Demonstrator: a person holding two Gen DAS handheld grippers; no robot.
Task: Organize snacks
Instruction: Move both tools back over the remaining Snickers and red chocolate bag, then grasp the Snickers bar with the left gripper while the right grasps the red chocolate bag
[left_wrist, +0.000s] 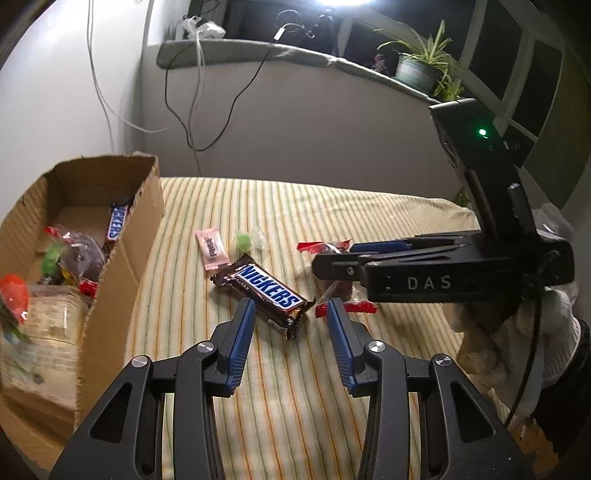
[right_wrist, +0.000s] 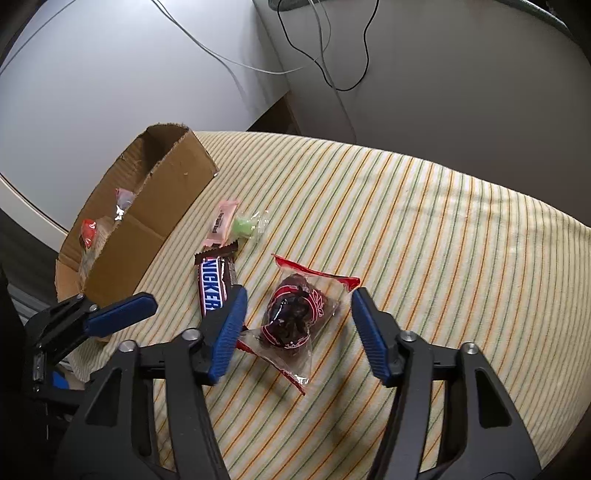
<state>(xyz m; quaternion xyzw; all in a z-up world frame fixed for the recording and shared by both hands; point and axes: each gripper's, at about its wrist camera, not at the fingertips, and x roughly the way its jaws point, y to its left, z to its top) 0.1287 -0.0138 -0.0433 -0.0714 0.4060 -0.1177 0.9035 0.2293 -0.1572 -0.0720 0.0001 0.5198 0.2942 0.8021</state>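
Observation:
A Snickers bar (left_wrist: 266, 291) lies on the striped cloth (left_wrist: 295, 387), its near end between the tips of my left gripper (left_wrist: 290, 314), which is open and not touching it. One of its fingers (right_wrist: 122, 310) shows at the left of the right wrist view. A clear, red-edged packet of dark snack (right_wrist: 295, 314) lies between the pads of my right gripper (right_wrist: 299, 299), open with gaps on both sides. From the left wrist view, the right gripper (left_wrist: 332, 260) hovers over that packet (left_wrist: 343, 295), held by a white-gloved hand (left_wrist: 517, 332).
A cardboard box (left_wrist: 122, 258) at the left holds another Snickers (left_wrist: 117, 221) and several wrapped snacks. A pink wrapper (left_wrist: 212, 251) and a green candy (left_wrist: 245, 240) lie beyond the bar. Cables hang down the wall behind. The cloth's edge falls away at the right (right_wrist: 535, 332).

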